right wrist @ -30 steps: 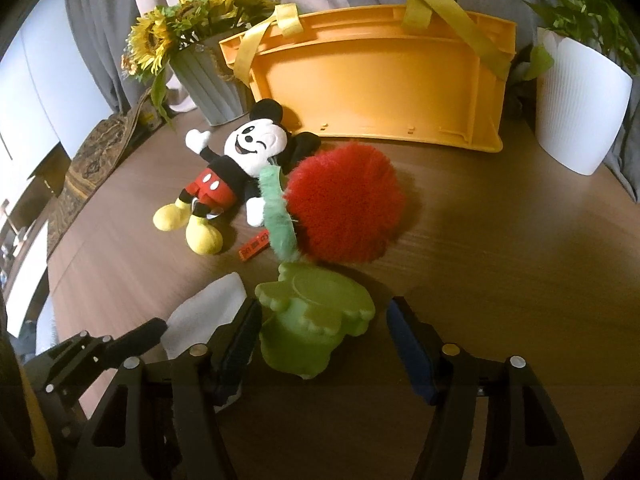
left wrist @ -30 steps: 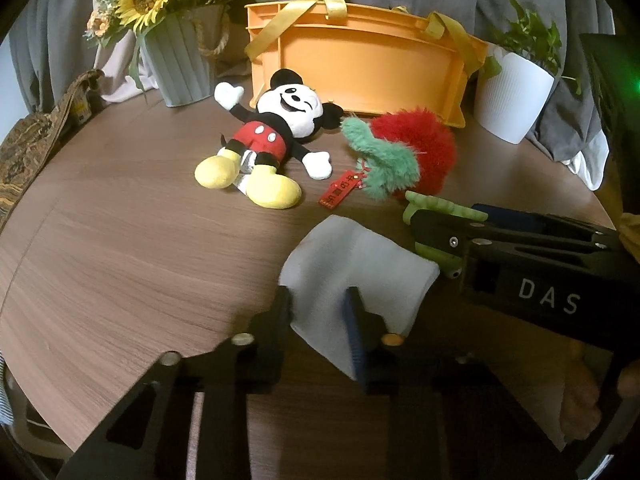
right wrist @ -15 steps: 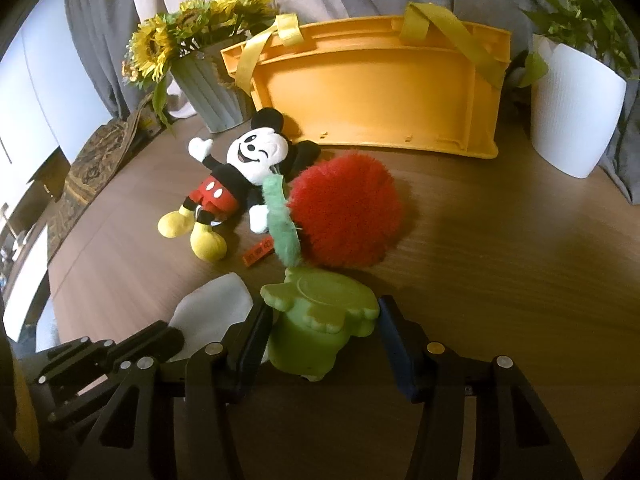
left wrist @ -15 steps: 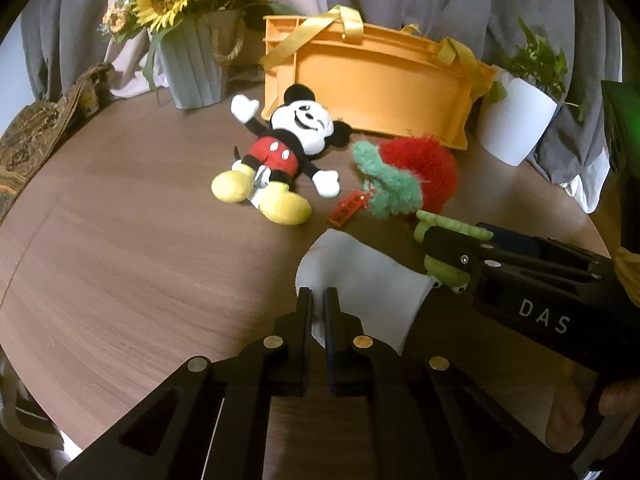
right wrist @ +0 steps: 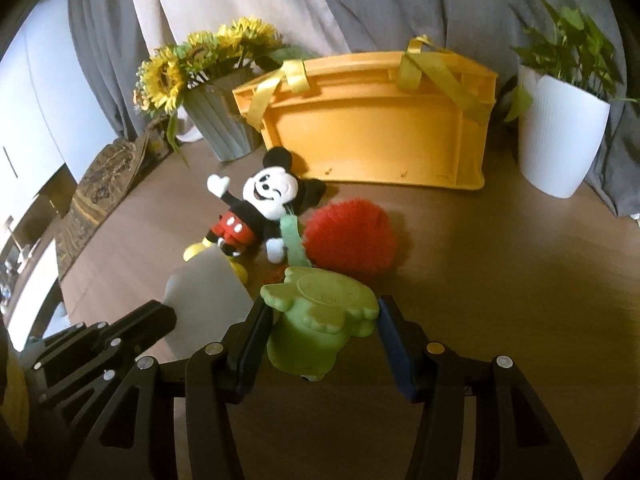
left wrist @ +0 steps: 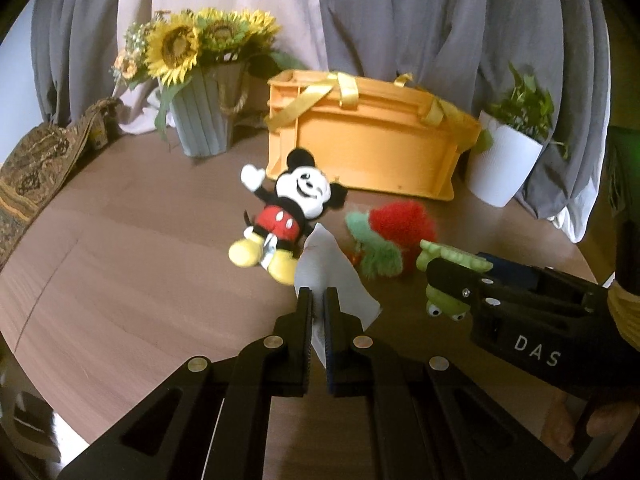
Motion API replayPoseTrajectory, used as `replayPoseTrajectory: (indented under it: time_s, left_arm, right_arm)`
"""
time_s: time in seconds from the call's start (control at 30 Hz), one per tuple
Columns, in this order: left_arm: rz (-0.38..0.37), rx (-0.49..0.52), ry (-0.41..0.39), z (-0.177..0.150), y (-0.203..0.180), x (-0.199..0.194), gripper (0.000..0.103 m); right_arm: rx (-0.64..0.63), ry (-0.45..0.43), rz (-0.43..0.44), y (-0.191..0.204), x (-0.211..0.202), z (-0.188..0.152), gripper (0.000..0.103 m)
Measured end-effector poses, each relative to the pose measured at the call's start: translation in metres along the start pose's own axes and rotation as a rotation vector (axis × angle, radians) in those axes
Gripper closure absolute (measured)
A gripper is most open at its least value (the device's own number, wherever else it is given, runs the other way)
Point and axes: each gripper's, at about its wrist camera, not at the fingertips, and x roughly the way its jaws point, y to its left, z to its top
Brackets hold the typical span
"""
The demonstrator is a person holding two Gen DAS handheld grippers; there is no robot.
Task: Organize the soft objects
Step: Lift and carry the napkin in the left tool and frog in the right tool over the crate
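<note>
left claw (left wrist: 318,308) clamped on grey cloth (left wrist: 332,276), right claw (right wrist: 324,332) clamped on green frog toy (right wrist: 320,320)

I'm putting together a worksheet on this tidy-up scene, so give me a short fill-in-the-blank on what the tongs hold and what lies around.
The left tongs pinch a white ____.
The right tongs grip a toy frog coloured ____.
The mouse plush lies before a crate coloured ____.
The grey vase holds ____.

Missing words: cloth; green; orange; sunflowers
</note>
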Motion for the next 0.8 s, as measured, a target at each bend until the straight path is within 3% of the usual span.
replayPoseTrajectory:
  time_s: [0.8]
  left_arm:
    - [-0.088, 0.104, -0.170, 0.067, 0.010, -0.047, 0.096]
  right_arm:
    - [0.041, -0.173, -0.075, 0.027, -0.055, 0.047, 0.048]
